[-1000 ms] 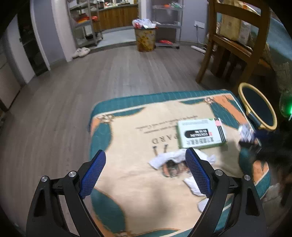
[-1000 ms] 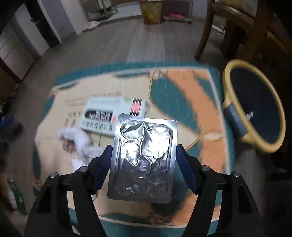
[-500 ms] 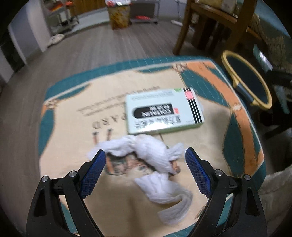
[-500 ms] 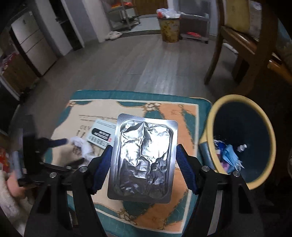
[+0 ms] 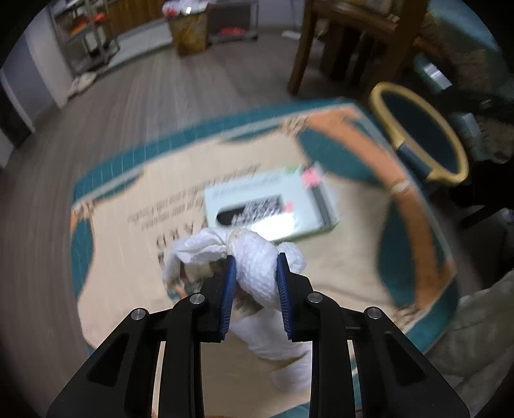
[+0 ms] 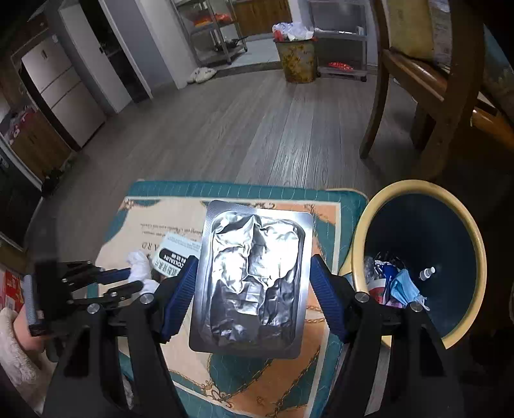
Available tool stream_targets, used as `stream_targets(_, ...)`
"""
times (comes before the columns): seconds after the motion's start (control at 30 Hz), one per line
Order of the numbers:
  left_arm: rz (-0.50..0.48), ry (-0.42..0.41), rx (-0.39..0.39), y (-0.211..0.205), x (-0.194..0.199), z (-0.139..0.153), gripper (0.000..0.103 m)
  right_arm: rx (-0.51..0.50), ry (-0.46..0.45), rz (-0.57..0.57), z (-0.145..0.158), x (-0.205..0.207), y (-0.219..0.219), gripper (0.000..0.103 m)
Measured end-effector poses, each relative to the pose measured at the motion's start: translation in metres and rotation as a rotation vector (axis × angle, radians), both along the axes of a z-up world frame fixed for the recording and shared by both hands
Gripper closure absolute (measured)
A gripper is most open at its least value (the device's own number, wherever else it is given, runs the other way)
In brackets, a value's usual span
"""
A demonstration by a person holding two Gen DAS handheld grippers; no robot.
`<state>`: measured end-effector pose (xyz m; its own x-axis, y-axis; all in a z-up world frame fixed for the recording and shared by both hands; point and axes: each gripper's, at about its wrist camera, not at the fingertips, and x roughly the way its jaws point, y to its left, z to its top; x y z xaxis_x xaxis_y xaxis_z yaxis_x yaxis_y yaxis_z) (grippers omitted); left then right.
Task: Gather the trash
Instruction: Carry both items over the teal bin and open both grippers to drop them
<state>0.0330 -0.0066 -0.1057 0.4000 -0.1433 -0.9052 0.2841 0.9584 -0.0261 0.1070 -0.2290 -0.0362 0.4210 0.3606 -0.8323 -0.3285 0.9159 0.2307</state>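
Note:
My left gripper (image 5: 255, 267) is shut on a crumpled white tissue (image 5: 257, 260) low over the patterned mat (image 5: 128, 257); it also shows in the right wrist view (image 6: 128, 279). More white tissue (image 5: 282, 353) trails below it. A pale green medicine box (image 5: 270, 205) lies on the mat just beyond. My right gripper (image 6: 253, 273) is shut on a silver foil blister pack (image 6: 253, 279), held above the mat's right part, left of the yellow-rimmed dark bin (image 6: 475, 257), which holds several pieces of trash.
A wooden chair (image 6: 433, 96) stands behind the bin. A full waste basket (image 6: 295, 54) and metal shelves (image 6: 218, 29) are far across the wood floor. The bin also shows at the right in the left wrist view (image 5: 449, 173).
My left gripper has moved down onto the tissue and shut on it. My right gripper still holds the foil pack and has lifted back, with the bin now close on its right.

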Motion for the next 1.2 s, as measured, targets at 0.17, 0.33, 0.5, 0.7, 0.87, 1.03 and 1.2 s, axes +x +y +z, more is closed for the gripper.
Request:
stream_targets(0.17,-0.063,-0.144,-0.025,-0.039,0.007,0.053,0.076,0.013,-0.050,-0.053,0.015,0.003,-0.024,0.034)
stream_targets(0.33,-0.128,-0.189,-0.100,-0.092,0.024,0.071,0.076,0.006,-0.051,-0.164,0.016,0.007,-0.076,0.034)
stream_targets(0.5,-0.209,-0.184,-0.112,-0.151,0.038,0.060,0.076,-0.016,-0.010,-0.293,0.001,0.009,-0.140,0.034)
stream_targets(0.7,-0.273,-0.174,-0.133,-0.209,0.054,0.044,0.076,0.031,0.061,-0.440,-0.025,0.014,-0.208,0.034)
stream_targets(0.87,-0.328,-0.182,-0.111,-0.241,0.061,0.026,0.076,0.041,0.093,-0.496,-0.041,0.021,-0.235,0.034)
stream_targets(1.03,-0.348,-0.153,-0.114,-0.263,0.073,0.007,0.076,0.033,0.108,-0.497,-0.053,0.031,-0.241,0.034)
stream_targets(1.2,-0.368,-0.172,-0.093,-0.283,0.083,-0.005,0.075,0.087,0.127,-0.526,-0.059,0.034,-0.247,0.034)
